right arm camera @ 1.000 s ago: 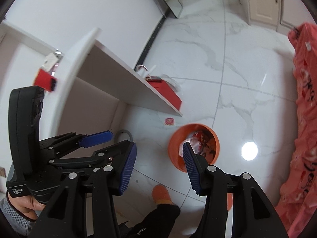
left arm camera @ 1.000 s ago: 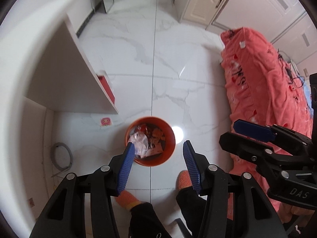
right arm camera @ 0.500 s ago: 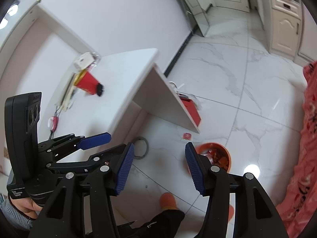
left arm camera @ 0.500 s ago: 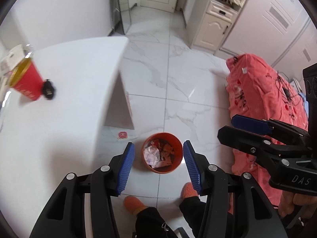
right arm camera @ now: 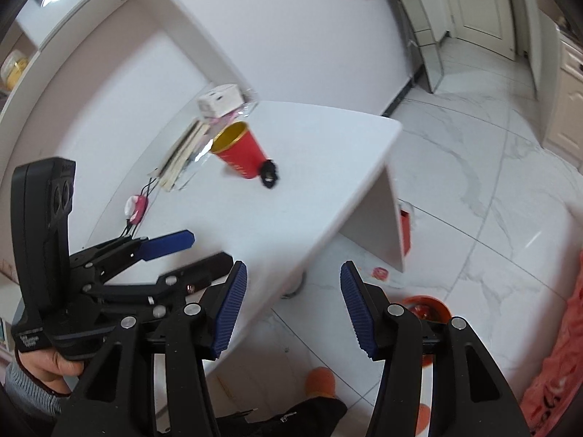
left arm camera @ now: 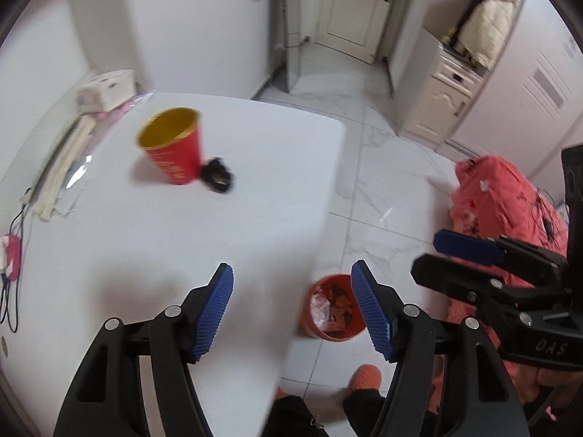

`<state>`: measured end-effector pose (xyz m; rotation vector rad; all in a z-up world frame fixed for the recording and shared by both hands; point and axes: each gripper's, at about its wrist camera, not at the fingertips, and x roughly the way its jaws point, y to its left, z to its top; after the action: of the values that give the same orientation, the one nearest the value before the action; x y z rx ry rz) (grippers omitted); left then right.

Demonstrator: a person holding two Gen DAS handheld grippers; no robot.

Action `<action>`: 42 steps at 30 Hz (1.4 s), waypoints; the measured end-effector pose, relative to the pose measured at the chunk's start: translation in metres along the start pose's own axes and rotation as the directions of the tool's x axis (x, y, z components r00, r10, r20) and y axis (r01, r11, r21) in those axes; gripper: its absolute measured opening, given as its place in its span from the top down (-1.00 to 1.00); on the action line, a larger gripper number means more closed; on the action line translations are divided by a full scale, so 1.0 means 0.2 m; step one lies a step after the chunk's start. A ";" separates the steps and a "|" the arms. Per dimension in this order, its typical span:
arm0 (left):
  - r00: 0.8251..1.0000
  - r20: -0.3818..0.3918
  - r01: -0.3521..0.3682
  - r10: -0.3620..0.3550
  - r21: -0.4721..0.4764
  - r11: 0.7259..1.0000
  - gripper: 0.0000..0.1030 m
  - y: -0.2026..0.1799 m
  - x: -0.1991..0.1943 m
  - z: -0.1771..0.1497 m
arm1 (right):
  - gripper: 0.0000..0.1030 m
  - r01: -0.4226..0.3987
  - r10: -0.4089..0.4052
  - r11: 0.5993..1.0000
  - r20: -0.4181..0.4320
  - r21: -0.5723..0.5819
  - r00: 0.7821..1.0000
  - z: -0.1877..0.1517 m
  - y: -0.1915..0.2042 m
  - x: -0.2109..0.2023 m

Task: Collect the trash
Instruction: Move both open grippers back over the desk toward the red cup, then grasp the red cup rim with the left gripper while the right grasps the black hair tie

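A red paper cup with a gold inside stands on the white table, with a small black crumpled scrap touching its right side. Both also show in the right wrist view, the cup and the scrap. An orange bin with trash in it stands on the floor by the table's near right corner; it also shows in the right wrist view. My left gripper is open and empty above the table's near edge. My right gripper is open and empty beside it.
A white box, a stack of papers and a pink item with cables lie along the table's left side. A red bag and a small red wrapper are on the floor. A pink-covered bed is to the right.
Both grippers have risen and tilted up from the bin on the floor toward the tabletop. The cup and black scrap have come into fuller view. Both stay open.
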<state>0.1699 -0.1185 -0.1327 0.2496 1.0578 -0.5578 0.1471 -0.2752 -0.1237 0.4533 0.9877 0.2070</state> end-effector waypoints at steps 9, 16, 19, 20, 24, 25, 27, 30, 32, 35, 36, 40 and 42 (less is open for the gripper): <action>0.999 0.026 -0.039 0.040 -0.053 0.998 -0.32 0.26 0.00 0.12 | -0.05 -0.020 0.019 0.998 -0.018 -0.055 1.000 0.16 0.18 0.19; 0.997 0.009 -0.078 0.079 -0.056 0.995 -0.33 0.43 0.11 0.24 | -0.05 -0.027 0.024 0.998 -0.042 -0.056 0.999 0.23 0.21 0.34; 0.997 0.003 -0.080 0.080 -0.053 0.995 -0.49 0.48 0.17 0.29 | -0.05 -0.027 0.024 0.998 -0.054 -0.054 0.998 0.26 0.22 0.42; 0.997 0.011 -0.081 0.081 -0.049 0.996 -0.58 0.49 0.18 0.30 | -0.05 -0.026 0.023 0.998 -0.059 -0.054 0.998 0.28 0.22 0.44; 0.999 0.018 -0.051 0.052 -0.014 0.999 -0.58 0.51 0.24 0.36 | -0.05 -0.022 0.019 0.999 -0.069 -0.041 0.997 0.32 0.20 0.54; 0.999 0.016 -0.047 0.047 -0.005 0.999 -0.58 0.51 0.25 0.37 | -0.05 -0.021 0.019 0.999 -0.069 -0.035 0.997 0.33 0.20 0.57; 0.999 0.007 -0.047 0.047 0.016 0.999 -0.58 0.52 0.30 0.39 | -0.05 -0.020 0.018 0.999 -0.068 -0.025 0.998 0.35 0.20 0.61; 0.999 -0.005 -0.033 0.033 0.034 0.999 -0.58 0.53 0.36 0.42 | -0.05 -0.017 0.016 1.000 -0.069 -0.016 0.997 0.37 0.20 0.65; 1.000 -0.011 -0.021 0.022 0.046 0.999 -0.58 0.54 0.39 0.44 | -0.05 -0.011 0.010 1.000 -0.075 -0.011 0.997 0.38 0.20 0.69; 1.000 -0.016 0.020 -0.019 0.065 0.998 -0.57 0.54 0.41 0.45 | -0.05 0.001 -0.001 1.000 -0.082 -0.005 0.997 0.40 0.19 0.75; 1.000 -0.013 0.028 -0.027 0.076 0.997 -0.45 0.53 0.42 0.45 | -0.05 0.003 -0.004 1.000 -0.084 -0.006 0.996 0.40 0.19 0.76; 0.999 -0.004 0.048 -0.048 0.110 0.993 -0.23 0.55 0.44 0.46 | -0.05 0.015 -0.015 1.000 -0.086 -0.003 0.996 0.43 0.18 0.82; 0.999 0.003 0.048 -0.049 0.121 0.991 -0.12 0.57 0.43 0.47 | -0.05 0.018 -0.018 1.000 -0.084 -0.002 0.996 0.44 0.18 0.83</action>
<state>0.3337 -0.0929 -0.1700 0.3291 1.0280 -0.6672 0.3128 -0.2066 -0.1922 0.4371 1.0732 0.2117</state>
